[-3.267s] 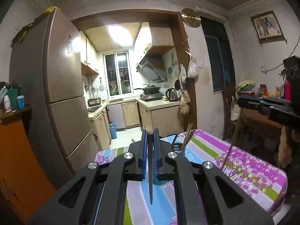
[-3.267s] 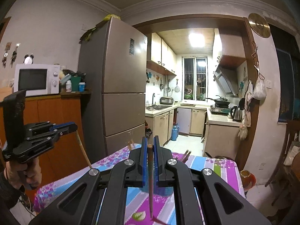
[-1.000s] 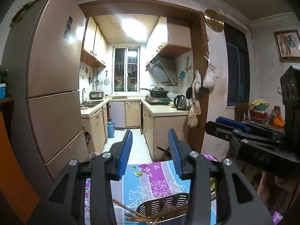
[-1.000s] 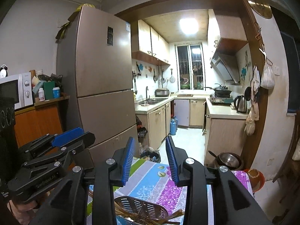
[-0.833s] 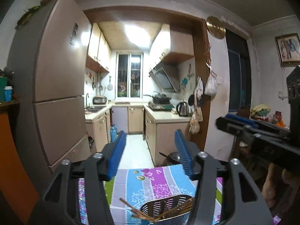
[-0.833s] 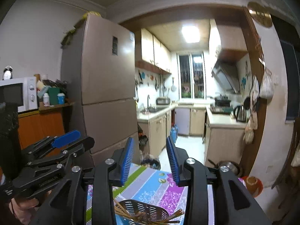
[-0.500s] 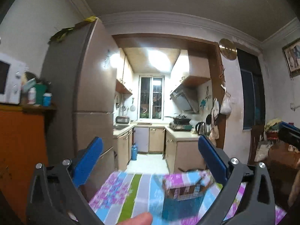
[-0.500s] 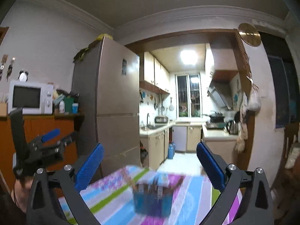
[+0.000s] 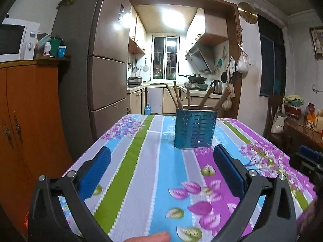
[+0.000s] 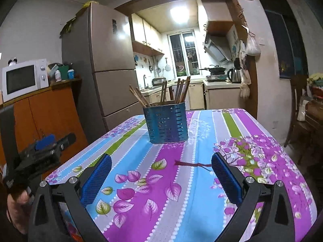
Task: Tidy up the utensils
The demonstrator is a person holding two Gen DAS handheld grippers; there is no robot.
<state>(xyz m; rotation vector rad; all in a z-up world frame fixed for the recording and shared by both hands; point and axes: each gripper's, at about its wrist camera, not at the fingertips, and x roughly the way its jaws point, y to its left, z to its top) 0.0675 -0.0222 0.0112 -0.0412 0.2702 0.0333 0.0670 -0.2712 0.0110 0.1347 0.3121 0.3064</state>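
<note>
A blue perforated metal utensil holder (image 9: 195,128) (image 10: 166,123) stands upright on the flowered tablecloth (image 9: 149,173) (image 10: 201,141), with several brown chopsticks (image 9: 177,96) (image 10: 164,93) sticking out of its top. My left gripper (image 9: 161,167) hovers low over the near end of the table, jaws wide open and empty, well short of the holder. My right gripper (image 10: 160,171) is likewise wide open and empty, near the table's front. The left gripper also shows at the left edge of the right wrist view (image 10: 40,151).
A tall fridge (image 9: 94,70) and an orange cabinet (image 9: 30,111) with a microwave (image 10: 24,78) stand left of the table. Behind the table the kitchen opens. A wooden chair (image 10: 298,109) and a sideboard (image 9: 302,129) stand at the right. A fingertip (image 9: 153,237) shows at the bottom.
Both grippers stood above the holder with jaws narrow; they have opened wide, pulled back and sunk to table height. The chopsticks held earlier are now in the holder.
</note>
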